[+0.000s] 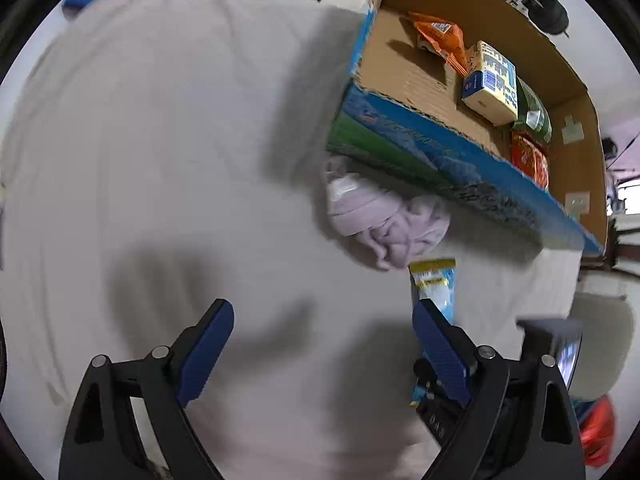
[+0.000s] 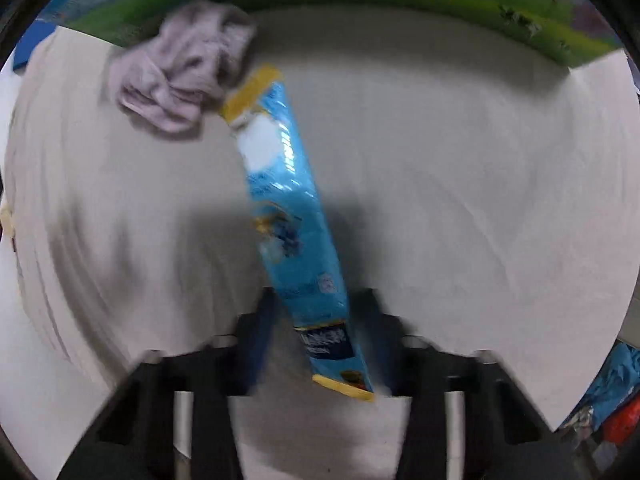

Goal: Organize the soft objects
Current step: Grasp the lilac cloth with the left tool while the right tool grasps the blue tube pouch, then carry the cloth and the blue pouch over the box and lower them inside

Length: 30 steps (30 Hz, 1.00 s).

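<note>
A crumpled pale pink cloth (image 1: 380, 220) lies on the white sheet against the cardboard box's (image 1: 440, 148) blue and green side; it also shows in the right wrist view (image 2: 180, 76). My left gripper (image 1: 320, 316) is open and empty, low over the sheet, short of the cloth. My right gripper (image 2: 316, 312) is shut on a blue and yellow snack packet (image 2: 292, 208), held on edge above the sheet with its top near the cloth. The packet's end shows in the left wrist view (image 1: 436, 284), beside the left gripper's right finger.
The open cardboard box holds an orange packet (image 1: 440, 36), a yellow and blue carton (image 1: 492, 84), a green packet (image 1: 534, 112) and a red packet (image 1: 530, 158). The box's printed side (image 2: 400, 0) fills the far edge of the right wrist view. A red bag (image 1: 598, 432) lies beyond the sheet's edge.
</note>
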### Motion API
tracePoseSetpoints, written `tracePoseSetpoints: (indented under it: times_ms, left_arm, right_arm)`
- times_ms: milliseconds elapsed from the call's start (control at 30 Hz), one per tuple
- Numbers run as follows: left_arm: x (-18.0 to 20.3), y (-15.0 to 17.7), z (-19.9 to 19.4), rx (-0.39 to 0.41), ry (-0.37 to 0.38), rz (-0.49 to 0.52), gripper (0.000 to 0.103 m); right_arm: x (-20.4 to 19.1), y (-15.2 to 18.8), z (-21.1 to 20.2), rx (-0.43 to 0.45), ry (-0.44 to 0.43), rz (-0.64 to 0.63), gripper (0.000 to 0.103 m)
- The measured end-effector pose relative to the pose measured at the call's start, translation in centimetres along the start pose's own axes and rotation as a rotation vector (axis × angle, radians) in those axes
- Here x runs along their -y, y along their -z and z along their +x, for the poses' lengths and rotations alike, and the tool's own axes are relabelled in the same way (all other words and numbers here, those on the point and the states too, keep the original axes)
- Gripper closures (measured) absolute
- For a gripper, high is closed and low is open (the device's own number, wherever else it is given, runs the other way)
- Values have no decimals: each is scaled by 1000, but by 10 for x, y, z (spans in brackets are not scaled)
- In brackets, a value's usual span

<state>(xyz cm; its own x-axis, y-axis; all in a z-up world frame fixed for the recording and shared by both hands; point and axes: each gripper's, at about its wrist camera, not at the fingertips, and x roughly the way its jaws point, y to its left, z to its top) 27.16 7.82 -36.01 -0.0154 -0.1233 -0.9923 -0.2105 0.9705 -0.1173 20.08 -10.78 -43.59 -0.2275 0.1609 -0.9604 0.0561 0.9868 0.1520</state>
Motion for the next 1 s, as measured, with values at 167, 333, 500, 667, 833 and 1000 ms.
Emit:
tracePoseSetpoints:
  times_ms: [167,333,500,667,833,1000]
  left_arm:
    - [17,-22,29,-63,91,-66,11]
    - [22,-42,65,-107,126,-163,11]
    - [22,-47,86,-86,135,-226,11]
    - [24,-40,83,-53,145,-171,46]
    - [14,-18,71,-51,147,-103,68]
    - [7,22,53,-65,121,4,69]
  right_arm:
    - [46,6,-14,25,34,103,72]
    - [85,15,-26,44,57,168,72]
    - [106,22,-25,44,57,201,72]
    - [104,26,-9,20,59,196,73]
    - [90,23,-7,11,55,157,75]
    - [91,22,-9,3,42,118,77]
